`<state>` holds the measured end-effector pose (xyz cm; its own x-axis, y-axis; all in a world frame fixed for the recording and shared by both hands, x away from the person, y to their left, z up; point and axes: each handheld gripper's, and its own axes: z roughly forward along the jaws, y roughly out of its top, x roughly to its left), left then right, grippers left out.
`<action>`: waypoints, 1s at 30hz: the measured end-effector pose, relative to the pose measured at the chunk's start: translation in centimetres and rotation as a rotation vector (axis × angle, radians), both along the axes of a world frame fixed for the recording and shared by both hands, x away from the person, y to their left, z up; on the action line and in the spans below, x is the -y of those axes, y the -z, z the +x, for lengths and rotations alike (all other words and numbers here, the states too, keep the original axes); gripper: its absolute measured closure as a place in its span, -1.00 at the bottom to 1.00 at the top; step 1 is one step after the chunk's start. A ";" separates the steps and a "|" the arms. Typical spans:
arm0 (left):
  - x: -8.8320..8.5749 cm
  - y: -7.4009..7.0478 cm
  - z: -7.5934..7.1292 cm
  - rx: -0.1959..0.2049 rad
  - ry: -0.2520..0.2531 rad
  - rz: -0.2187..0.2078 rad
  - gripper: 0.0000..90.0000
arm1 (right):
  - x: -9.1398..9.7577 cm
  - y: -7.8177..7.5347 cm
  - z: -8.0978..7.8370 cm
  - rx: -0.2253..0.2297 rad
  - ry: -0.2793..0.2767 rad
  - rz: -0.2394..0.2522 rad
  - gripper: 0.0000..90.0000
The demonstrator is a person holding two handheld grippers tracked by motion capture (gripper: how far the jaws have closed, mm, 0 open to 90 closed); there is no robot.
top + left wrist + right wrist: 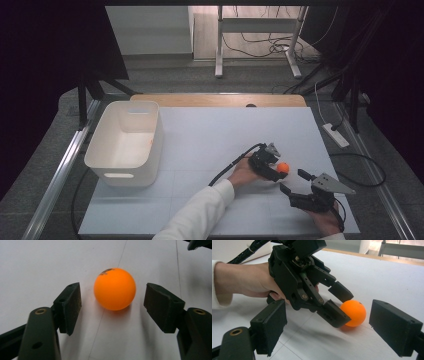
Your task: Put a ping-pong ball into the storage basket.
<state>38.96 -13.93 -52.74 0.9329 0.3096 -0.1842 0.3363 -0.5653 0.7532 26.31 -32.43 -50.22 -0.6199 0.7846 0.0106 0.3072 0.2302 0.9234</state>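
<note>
An orange ball (283, 167) rests on the white table (210, 140) at the right front. My left gripper (279, 170) lies low around it. In the left gripper view the ball (115, 288) sits between the two pads (72, 302) with a gap on each side, so the left gripper (113, 291) is open. The right gripper view shows the left gripper (345, 306) straddling the ball (353, 312), held by a hand in a white sleeve. My right gripper (294, 181) stands just in front of the ball, its jaws wide open (329, 315) and nothing between them.
A white plastic bin (150, 172) stands at the table's left side. A wooden strip (215, 100) runs along the far edge. Each gripper trails a black cable (230, 167). A power strip (336, 135) lies off the table's right edge.
</note>
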 end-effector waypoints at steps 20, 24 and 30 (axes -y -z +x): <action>1.0 -0.4 -0.2 0.027 0.040 0.041 0.14 | 0.3 0.0 0.0 -0.001 0.004 -0.002 -0.67; 0.7 -0.8 -0.2 0.030 0.036 0.040 0.14 | 0.2 0.0 0.0 -0.002 0.004 -0.006 -0.68; 0.0 -1.4 -0.4 0.037 0.016 0.027 0.14 | 0.2 0.1 -0.1 -0.003 0.004 -0.009 -0.68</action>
